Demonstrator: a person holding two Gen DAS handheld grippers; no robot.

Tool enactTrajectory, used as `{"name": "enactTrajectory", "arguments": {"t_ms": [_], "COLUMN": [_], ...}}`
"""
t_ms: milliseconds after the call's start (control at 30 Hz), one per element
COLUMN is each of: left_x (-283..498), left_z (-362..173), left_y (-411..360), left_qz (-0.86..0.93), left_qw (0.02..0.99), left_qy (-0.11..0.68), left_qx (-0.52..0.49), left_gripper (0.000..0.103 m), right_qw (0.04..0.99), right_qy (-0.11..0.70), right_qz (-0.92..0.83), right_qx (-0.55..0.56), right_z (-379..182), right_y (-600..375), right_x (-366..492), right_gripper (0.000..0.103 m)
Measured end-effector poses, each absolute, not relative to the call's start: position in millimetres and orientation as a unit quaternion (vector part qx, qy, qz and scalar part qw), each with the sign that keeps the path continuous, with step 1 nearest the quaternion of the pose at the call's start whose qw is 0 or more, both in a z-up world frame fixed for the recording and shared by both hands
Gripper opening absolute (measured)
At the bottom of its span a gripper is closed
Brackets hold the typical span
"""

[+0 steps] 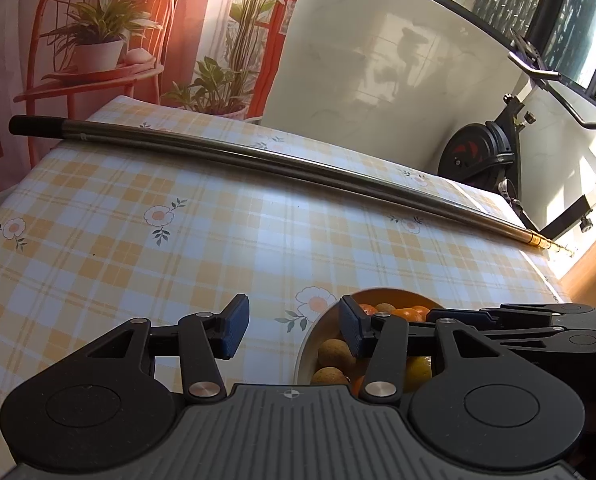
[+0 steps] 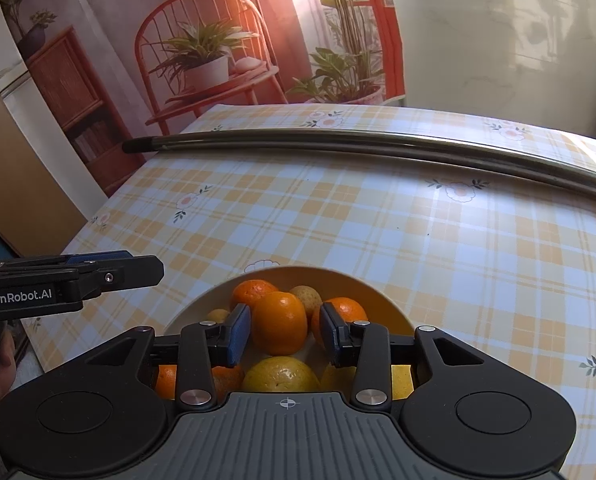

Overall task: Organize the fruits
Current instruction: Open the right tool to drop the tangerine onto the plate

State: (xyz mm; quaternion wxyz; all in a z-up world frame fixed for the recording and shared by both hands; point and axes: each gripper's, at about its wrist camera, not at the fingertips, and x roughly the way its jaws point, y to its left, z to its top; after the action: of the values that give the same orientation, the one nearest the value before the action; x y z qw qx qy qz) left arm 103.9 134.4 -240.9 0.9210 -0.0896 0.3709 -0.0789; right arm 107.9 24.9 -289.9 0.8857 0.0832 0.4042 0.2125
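While open, right tongs [image 2: 286,334] straddle orange [image 2: 278,322]

table [image 2: 377,240]: covered all over in a yellow and white plaid cloth [image 1: 138,240] with little flower prints, sunlit along the far right edge
pole [image 1: 258,156]: long metal one, black cap on the left end, brass-coloured tip on the right, lying flat across the far side of the table, left end poking just past the table edge
bowl [image 2: 381,300]: pale and round, sitting on the cloth at the near side, well apart from the pole
in the bowl: oranges [image 2: 280,322], a couple of yellower fruits [image 2: 280,374], a few small brownish round ones [image 1: 333,354], all piled together and touching
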Motion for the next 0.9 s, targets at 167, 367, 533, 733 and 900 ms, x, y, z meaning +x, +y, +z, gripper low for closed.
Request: {"name": "enactTrajectory", "arguments": {"t_ms": [167,367,533,733,900], "left_x": [102,101,99,89,78], "left_z": [-241,-240,-233,-215,-203], "left_y": [133,130,125,117,110], "left_qz": [-0.079,-0.079,-0.082,-0.078,-0.083], "left_qw": [0.921,0.922,0.923,0.934,0.943], "left_qy": [0.37,0.37,0.371,0.346,0.322], "left_qx": [-0.09,-0.084,-0.066,-0.037,-0.024], "left_gripper": [0.054,0.058,0.075,0.095,0.103], "right_qw": [0.887,0.894,0.899,0.912,0.92], "right_qy": [0.405,0.397,0.39,0.369,0.353], "right_qz": [0.205,0.189,0.175,0.158,0.145], "right_qx": [0.082,0.082,0.09,0.089,0.087], "right_z": [-288,-281,-270,-252,-238], "right_y": [23,16,3,-10,-19], "right_x": [106,98,88,72,58], "right_gripper": [0.036,0.036,0.05,0.086,0.101]}}
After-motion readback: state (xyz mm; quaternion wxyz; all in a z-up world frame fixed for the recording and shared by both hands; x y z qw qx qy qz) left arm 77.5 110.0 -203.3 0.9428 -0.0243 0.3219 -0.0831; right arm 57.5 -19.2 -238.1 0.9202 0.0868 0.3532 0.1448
